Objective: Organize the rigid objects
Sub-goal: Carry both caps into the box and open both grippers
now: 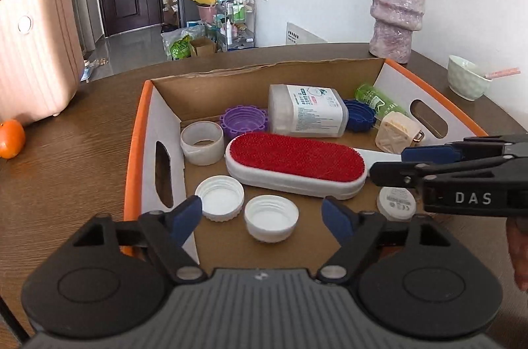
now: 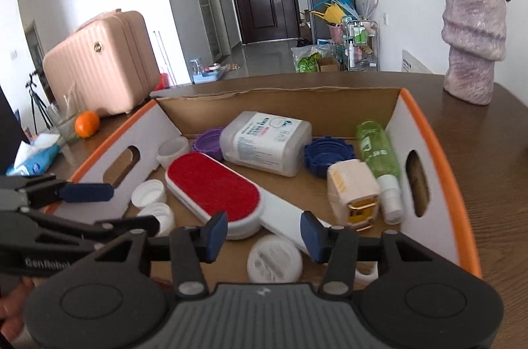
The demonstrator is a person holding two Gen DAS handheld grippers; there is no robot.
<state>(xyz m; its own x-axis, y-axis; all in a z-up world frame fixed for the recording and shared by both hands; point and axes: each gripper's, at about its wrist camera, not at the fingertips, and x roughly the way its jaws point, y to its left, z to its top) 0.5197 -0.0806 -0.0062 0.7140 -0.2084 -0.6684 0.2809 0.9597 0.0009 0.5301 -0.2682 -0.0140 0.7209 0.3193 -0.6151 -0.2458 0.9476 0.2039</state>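
Note:
An orange-rimmed cardboard box point(image 1: 133, 151) on the brown table holds a red lint brush point(image 1: 297, 157), two white caps point(image 1: 219, 199), a purple cap point(image 1: 244, 119), a blue cap point(image 1: 358, 114), a labelled white container point(image 1: 307, 111), a green spray bottle point(image 2: 376, 151), a cream case point(image 2: 353, 187) and a white ring point(image 1: 202, 142). My left gripper point(image 1: 262, 217) hangs open over the box's near edge, above the nearer white cap point(image 1: 270, 222). My right gripper point(image 2: 264, 237) is open over the brush's white handle point(image 2: 283, 217) and a white disc point(image 2: 274, 261), its pads clear of both.
A mauve vase point(image 1: 397, 15) with dried roses stands at the back right, with a pale bowl point(image 1: 467, 80) beside it. On the left sit a pink suitcase point(image 1: 33, 52), an orange point(image 1: 11, 139), a glass point(image 2: 64, 121) and a tissue pack point(image 2: 36, 157).

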